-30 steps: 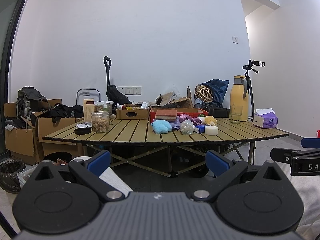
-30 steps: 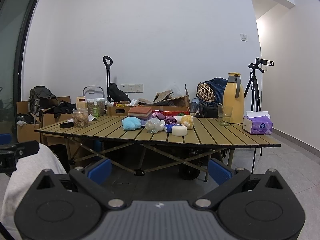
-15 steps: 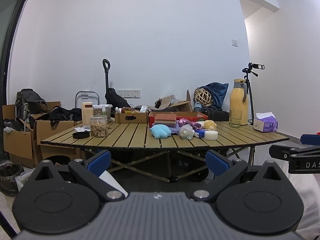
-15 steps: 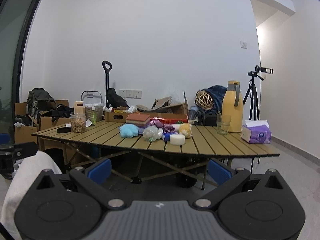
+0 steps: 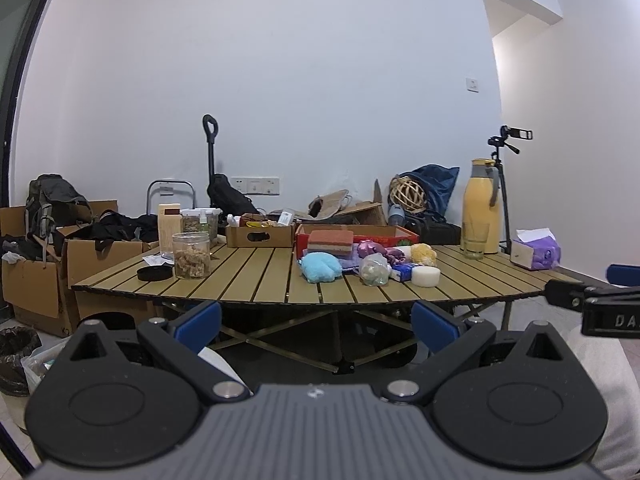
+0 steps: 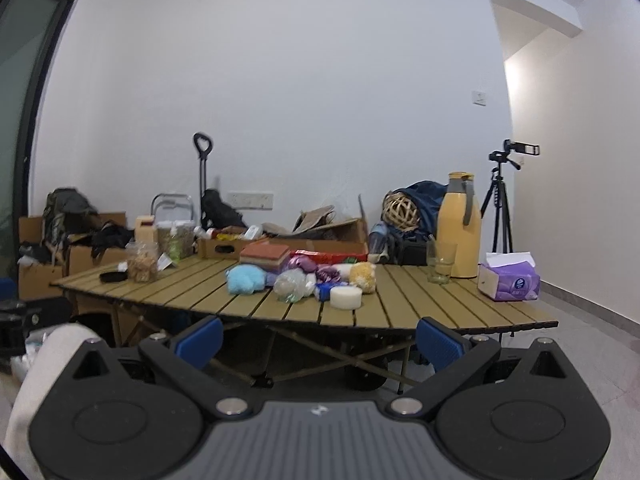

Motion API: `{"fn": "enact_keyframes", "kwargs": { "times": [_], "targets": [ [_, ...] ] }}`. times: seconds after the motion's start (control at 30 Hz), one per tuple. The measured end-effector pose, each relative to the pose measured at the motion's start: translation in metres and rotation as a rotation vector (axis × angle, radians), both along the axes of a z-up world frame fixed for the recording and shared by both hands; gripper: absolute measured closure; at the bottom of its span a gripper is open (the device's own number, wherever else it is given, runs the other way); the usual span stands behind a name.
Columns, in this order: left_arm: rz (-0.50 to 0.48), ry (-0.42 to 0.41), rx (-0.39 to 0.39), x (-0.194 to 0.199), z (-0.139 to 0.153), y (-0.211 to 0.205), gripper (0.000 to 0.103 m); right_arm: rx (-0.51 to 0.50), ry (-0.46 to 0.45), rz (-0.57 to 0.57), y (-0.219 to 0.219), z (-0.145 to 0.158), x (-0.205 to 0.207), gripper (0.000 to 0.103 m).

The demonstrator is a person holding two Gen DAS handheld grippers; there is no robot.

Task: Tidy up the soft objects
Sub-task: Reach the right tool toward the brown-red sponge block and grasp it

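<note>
A cluster of soft things lies mid-table: a light blue plush [image 5: 320, 267] [image 6: 245, 279], a red-and-tan sponge stack [image 5: 330, 242] [image 6: 265, 256], a yellow puff [image 5: 423, 254] [image 6: 362, 275], a white round sponge [image 5: 426, 276] [image 6: 346, 297], purple fabric [image 5: 370, 249] [image 6: 320, 272] and a clear crumpled bag [image 5: 374, 270] [image 6: 291, 286]. My left gripper [image 5: 316, 326] is open and empty, well short of the slatted table [image 5: 248, 284]. My right gripper [image 6: 318, 338] is open and empty, also short of the table [image 6: 400, 304]; it shows at the right edge of the left wrist view [image 5: 600, 304].
A red box [image 5: 384, 234] and a cardboard box [image 5: 260, 236] stand behind the cluster. A jar [image 5: 191, 255], a black lid [image 5: 154, 273], a yellow thermos [image 5: 481, 204], a glass [image 5: 475, 240] and a tissue pack [image 5: 536, 250] share the table. Cardboard boxes and bags stand left.
Both views have come a little nearer to the table and dropped lower, so the tabletop looks flatter. Both grippers stay open and empty.
</note>
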State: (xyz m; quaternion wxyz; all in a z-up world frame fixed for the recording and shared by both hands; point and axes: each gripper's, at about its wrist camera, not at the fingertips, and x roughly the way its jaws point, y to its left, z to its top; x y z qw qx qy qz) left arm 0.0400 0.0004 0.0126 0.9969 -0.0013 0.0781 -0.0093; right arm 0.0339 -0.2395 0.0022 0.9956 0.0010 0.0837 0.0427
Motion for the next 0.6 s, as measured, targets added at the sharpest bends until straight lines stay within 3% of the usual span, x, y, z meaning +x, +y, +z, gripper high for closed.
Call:
{"fn": "enact_keyframes", "kwargs": {
  "times": [0.47, 0.6],
  "targets": [
    [0.001, 0.033, -0.057, 0.070, -0.001, 0.010, 0.000, 0.027, -0.037, -0.084, -0.019, 0.004, 0.062, 0.000],
    [0.021, 0.051, -0.040, 0.100, 0.000, 0.011, 0.000, 0.079, -0.038, -0.088, -0.030, 0.013, 0.090, 0.000]
  ]
}}
